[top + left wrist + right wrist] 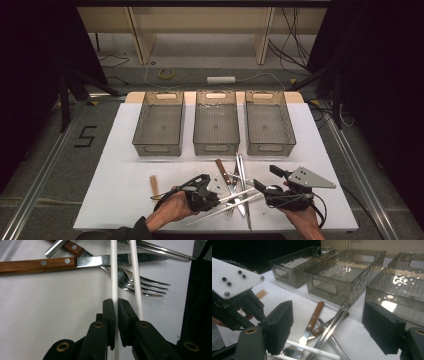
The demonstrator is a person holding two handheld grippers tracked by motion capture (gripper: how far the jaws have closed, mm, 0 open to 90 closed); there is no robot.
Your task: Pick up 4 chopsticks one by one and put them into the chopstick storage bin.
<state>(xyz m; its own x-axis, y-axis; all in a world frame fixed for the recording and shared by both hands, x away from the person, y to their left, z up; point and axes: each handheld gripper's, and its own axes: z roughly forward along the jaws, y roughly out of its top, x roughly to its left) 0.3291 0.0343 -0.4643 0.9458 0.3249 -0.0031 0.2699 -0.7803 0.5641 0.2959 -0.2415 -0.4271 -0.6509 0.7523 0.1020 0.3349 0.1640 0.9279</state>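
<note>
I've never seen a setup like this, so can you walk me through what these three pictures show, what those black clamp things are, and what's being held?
A person sits at a white table and holds a black two-jaw hand gripper in each hand. The high view looks down from above: the left gripper and the right gripper meet over a pile of cutlery. The other two pictures come from cameras riding on each gripper.

Three clear ribbed plastic bins stand in a row at the back, all empty. In front lie wooden-handled knives, a steel fork, metal chopsticks and two white chopsticks.

In the left gripper view, the jaws pinch one white chopstick; the second white chopstick lies beside it. The right gripper's jaws stand wide open, holding nothing.
</note>
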